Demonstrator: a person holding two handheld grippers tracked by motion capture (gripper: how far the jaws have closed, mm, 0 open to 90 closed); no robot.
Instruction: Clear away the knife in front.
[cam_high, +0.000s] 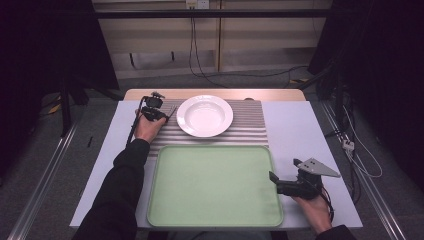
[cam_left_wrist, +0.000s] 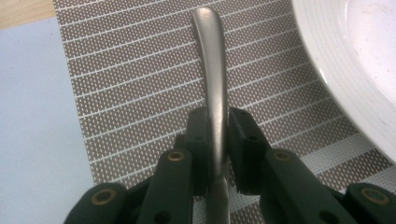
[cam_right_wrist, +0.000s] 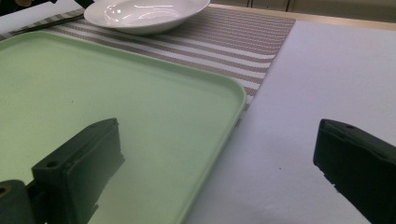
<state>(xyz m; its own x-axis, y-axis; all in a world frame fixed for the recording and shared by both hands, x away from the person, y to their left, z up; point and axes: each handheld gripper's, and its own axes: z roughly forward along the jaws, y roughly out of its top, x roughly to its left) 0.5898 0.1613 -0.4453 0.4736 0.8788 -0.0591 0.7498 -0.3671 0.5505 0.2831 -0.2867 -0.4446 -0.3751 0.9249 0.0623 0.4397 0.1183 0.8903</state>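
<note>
Left gripper clamped on a metal utensil handle, over the striped placemat just beside the white plate (which kind of utensil, impossible to tell). Right gripper wide open, nothing between the jaws, hovering at the right edge of the green tray, over the pale blue table cover. Around the table: grey floor, dark curtains at both sides, cables hanging down a light back wall.
</note>
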